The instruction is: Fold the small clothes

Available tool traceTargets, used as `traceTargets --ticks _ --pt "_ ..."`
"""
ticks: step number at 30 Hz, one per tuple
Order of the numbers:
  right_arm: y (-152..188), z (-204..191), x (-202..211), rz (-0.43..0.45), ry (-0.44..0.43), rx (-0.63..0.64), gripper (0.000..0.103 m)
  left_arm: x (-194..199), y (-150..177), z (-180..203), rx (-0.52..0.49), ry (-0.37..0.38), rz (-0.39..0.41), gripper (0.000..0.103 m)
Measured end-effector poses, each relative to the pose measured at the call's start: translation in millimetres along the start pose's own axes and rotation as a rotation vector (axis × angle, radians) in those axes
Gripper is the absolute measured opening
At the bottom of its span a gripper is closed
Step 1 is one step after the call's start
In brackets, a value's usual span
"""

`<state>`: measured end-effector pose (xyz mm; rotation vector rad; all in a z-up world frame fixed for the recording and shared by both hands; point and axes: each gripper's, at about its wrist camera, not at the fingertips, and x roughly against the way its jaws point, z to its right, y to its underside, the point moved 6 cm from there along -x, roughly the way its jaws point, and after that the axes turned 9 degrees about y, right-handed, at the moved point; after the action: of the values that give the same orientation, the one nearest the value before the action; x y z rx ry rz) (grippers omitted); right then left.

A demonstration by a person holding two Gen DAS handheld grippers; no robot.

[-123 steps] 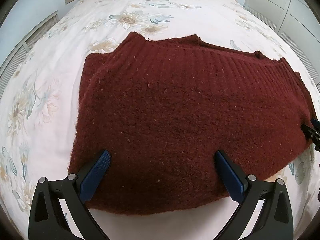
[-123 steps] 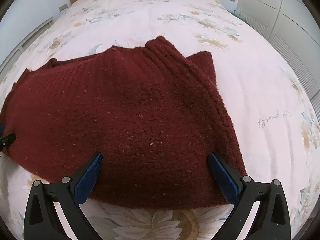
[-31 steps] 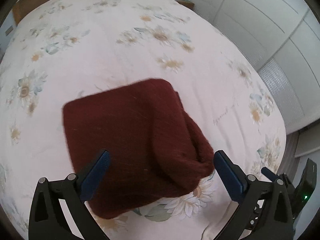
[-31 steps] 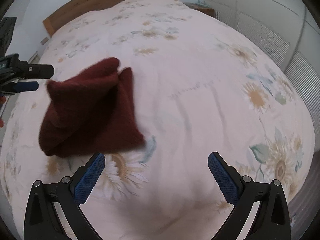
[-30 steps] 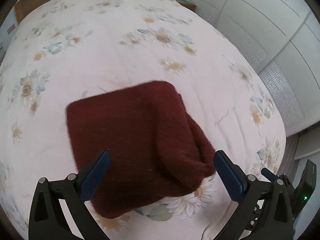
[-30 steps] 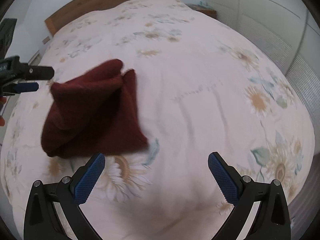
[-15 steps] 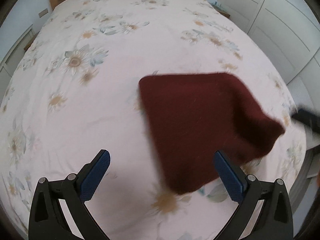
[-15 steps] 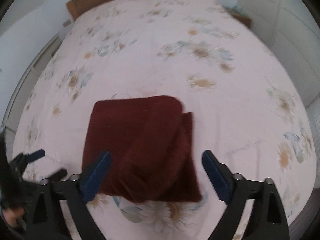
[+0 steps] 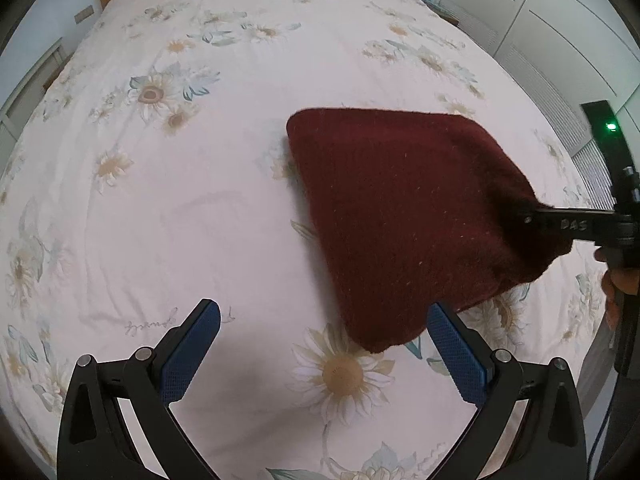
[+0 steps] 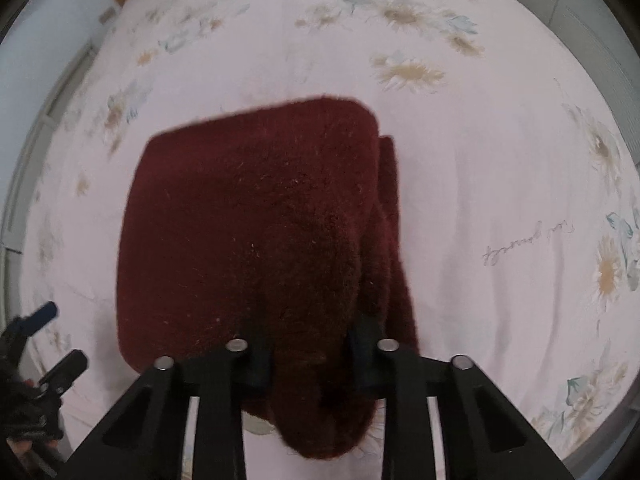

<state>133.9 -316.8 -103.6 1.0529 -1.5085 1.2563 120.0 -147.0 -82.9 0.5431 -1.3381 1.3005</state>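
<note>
The dark red sweater is now a thick folded bundle near the foot corner of the bed. Four seconds ago it lay spread out wide under both tools; a second ago it was already folded and lying free.

The right gripper has changed most. Half a second back its blue pads stood wide apart above the bundle; now the two fingers have drawn in and pinch a thick fold of the knit between them. From the right wrist view the near end of the sweater bulges up between the fingers and hangs over toward the camera. From the left wrist view the same tool reaches in from the right and grips the bundle's right corner. That corner looks lifted and puckered, while the far left edge appears to rest on the flowered bedspread.

The left gripper is spread wide and holds nothing. Its pads hover over bare bedspread, with only the right pad close to the sweater's near corner. White wardrobe doors stand along the right side of the room.
</note>
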Motion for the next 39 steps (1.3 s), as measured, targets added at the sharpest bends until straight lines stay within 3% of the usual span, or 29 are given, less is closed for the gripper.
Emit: traceTargets --ticks 5,11,14,16,20,22,26,30,36,39 --pt "11.0 23.0 19.4 0.07 -0.007 -0.02 0.021 -2.9 -0.2 2.7 -0.002 0.012 -0.003 0.102" --pt "40.9 48.8 -13.5 0.027 0.011 -0.07 0.023 -5.3 1.3 7.6 -0.002 0.028 -0.012 0.102" --pt "39.5 54.1 -14.6 0.057 -0.05 -0.131 0.037 -9.2 3.9 10.1 0.0 0.031 -0.026 0.102" --pt "34.9 54.1 -6.7 0.077 -0.027 -0.118 0.061 -11.2 4.7 11.1 -0.011 0.026 -0.029 0.102" --pt "27.1 52.8 7.3 0.098 0.001 -0.088 0.068 -13.4 1.3 10.4 -0.007 0.023 -0.024 0.102" --pt "22.0 53.5 16.4 0.118 0.001 -0.091 0.082 -13.3 -4.3 10.0 -0.002 0.022 -0.01 0.102" --pt "9.0 51.4 28.2 0.137 0.014 -0.071 0.084 -15.5 -22.0 10.1 0.009 0.015 0.004 0.102" --pt "-5.9 42.5 25.1 0.132 0.005 -0.037 0.103 -26.0 -47.1 16.4 0.013 0.013 0.002 0.102" --pt "-9.8 35.8 0.9 0.087 0.043 -0.008 0.103 -59.9 -67.9 21.5 0.036 -0.01 -0.04 0.102" --pt "-5.0 32.9 -18.7 0.046 0.012 -0.01 0.103 -78.4 -64.1 21.6 0.064 0.014 -0.07 0.102"
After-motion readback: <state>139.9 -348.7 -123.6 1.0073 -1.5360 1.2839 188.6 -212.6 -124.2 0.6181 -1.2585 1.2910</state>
